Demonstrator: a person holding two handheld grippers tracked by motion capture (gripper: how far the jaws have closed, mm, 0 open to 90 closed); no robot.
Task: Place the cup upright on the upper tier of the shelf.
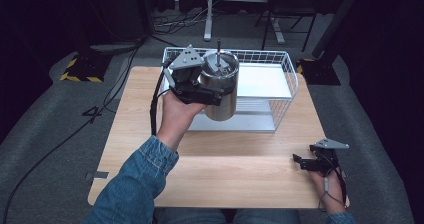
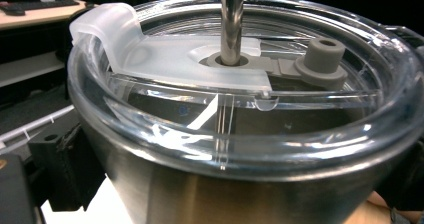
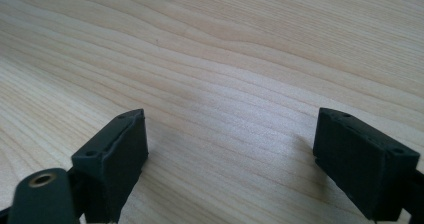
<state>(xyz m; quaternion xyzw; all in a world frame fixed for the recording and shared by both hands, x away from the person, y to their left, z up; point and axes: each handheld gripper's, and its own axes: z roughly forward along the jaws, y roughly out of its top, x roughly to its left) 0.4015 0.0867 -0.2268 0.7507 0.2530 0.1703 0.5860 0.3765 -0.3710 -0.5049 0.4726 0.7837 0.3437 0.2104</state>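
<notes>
Two grippers show in the high view. The left gripper (image 1: 212, 95) is raised over the far-left part of the tabletop (image 1: 210, 179), its jaws pinching the side of a steel tumbler (image 1: 220, 96) — the tumbler hangs tilted in the air, just in front of a white wire basket (image 1: 280, 79), with a metal straw (image 1: 218, 48) standing up from its lid. The right gripper (image 1: 300, 161) rests low at the near-right corner of the tabletop, well apart from the tumbler, jaws spread.

From the left gripper view, the tumbler (image 2: 210, 194) sits right against the camera; its clear lid (image 2: 350, 129) carries a frosted slider (image 2: 165, 64), a grey plug (image 2: 324, 59) and the straw (image 2: 232, 19) through the centre hole.

From the right gripper view, the right gripper (image 3: 230, 154) holds its jaws wide apart over bare wood (image 3: 225, 59) — nothing between them.
</notes>
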